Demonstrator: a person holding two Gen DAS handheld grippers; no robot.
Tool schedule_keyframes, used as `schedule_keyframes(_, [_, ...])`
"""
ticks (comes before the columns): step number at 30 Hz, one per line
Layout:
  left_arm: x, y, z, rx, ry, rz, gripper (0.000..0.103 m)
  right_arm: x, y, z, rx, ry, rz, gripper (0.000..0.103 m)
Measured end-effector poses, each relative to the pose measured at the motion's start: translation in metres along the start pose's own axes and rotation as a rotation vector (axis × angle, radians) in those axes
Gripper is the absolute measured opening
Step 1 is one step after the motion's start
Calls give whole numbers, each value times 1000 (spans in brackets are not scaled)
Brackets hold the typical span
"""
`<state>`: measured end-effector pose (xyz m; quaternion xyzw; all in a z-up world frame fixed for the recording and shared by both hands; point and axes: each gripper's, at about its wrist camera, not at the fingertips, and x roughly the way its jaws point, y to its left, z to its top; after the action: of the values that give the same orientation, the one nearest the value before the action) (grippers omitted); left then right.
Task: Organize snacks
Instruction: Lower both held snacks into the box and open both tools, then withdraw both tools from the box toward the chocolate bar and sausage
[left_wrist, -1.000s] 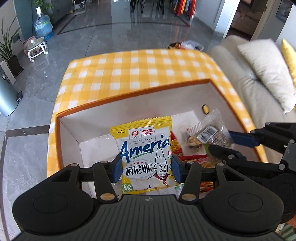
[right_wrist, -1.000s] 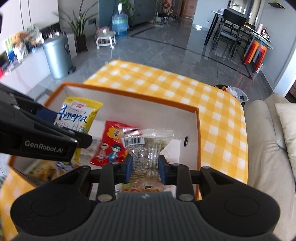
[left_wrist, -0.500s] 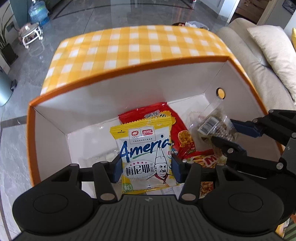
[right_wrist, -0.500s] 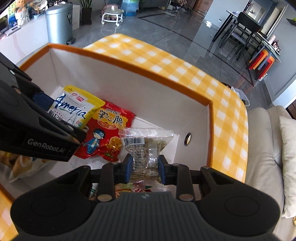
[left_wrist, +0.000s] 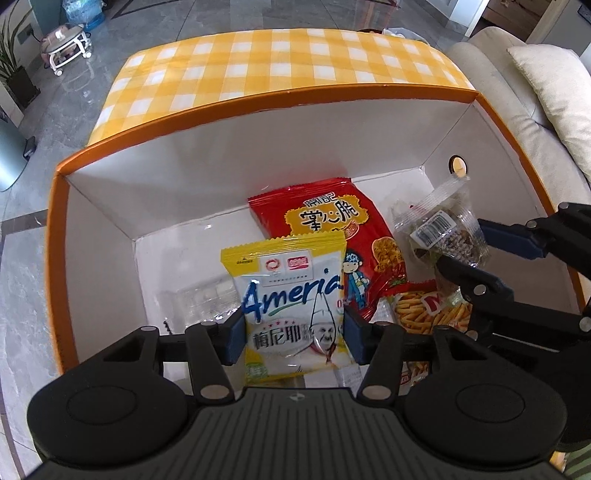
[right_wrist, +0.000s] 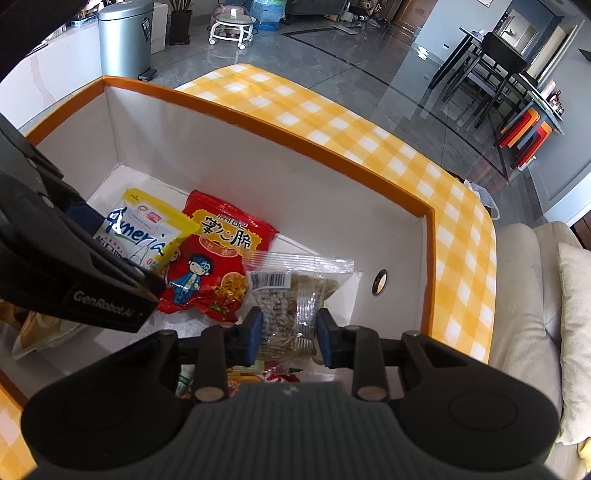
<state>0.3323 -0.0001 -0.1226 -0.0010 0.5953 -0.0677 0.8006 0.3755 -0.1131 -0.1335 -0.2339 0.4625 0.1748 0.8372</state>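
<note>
My left gripper (left_wrist: 293, 332) is shut on a yellow and white snack packet (left_wrist: 291, 295), held low inside the orange-rimmed white box (left_wrist: 221, 155). My right gripper (right_wrist: 290, 338) is shut on a clear packet of seed bars (right_wrist: 291, 299), held inside the same box near its right wall. The yellow packet also shows in the right wrist view (right_wrist: 144, 229), and the clear packet in the left wrist view (left_wrist: 439, 232). A red snack bag (left_wrist: 332, 236) lies on the box floor between them, also seen in the right wrist view (right_wrist: 218, 254).
A bag of fries snacks (left_wrist: 428, 306) and a clear plastic packet (left_wrist: 207, 299) lie on the box floor. The box stands on a yellow checked tablecloth (left_wrist: 277, 62). A beige sofa (right_wrist: 528, 295) is to the right. A metal bin (right_wrist: 125, 37) stands on the floor.
Both grippers have moved forward and down into the box with their packets. The red bag on the floor has come into full view.
</note>
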Motion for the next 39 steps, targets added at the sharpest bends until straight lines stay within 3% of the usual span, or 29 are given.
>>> schedule_keyframes(6, [-10, 3, -4, -12, -19, 10, 72, -8, 0, 3, 7, -18, 0, 49])
schedule_keyframes(16, [-36, 4, -15, -4, -70, 29, 82, -32, -1, 0, 32, -45, 11, 61])
schedule_keyframes(24, [-62, 3, -25, -9, -117, -8, 88, -55, -10, -6, 90, -51, 50, 72])
schedule_keyframes(33, [-108, -8, -67, 24, -306, -35, 88, -97, -20, -34, 245, -133, 132, 74])
schedule_keyframes(39, [-136, -26, -111, 78, -416, -45, 89, -130, -12, -74, 359, -223, 170, 74])
